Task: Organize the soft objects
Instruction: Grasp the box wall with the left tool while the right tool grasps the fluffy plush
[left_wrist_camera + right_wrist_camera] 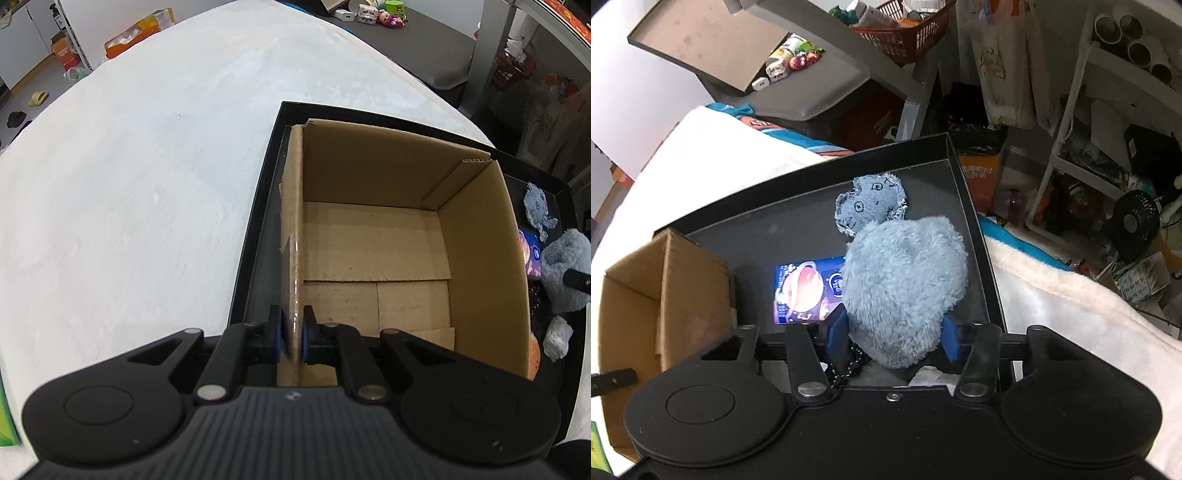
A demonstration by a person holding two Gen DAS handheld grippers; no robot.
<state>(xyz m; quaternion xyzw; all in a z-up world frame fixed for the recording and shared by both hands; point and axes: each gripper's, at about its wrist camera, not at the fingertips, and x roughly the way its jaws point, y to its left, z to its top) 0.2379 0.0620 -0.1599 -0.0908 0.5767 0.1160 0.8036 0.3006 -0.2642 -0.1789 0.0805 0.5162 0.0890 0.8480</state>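
Observation:
My left gripper [293, 332] is shut on the left wall of an open, empty cardboard box [369, 240] that stands in a black tray [258, 221]. In the right wrist view a fluffy blue plush toy [905, 280] fills the space between my right gripper's [894, 336] blue pads, which press on its sides. A small denim soft toy [871, 203] lies just beyond it on the tray [975, 229]. A dark blue printed packet [805, 288] lies left of the plush, beside the box [665, 288]. The plush [565, 266] also shows at the right edge of the left wrist view.
The tray rests on a white fleecy cover [147, 184]. A small white soft item [557, 338] and an orange one [534, 354] lie in the tray near the box's right wall. Cluttered shelves, a basket and a black fan [1134, 221] stand beyond the bed edge.

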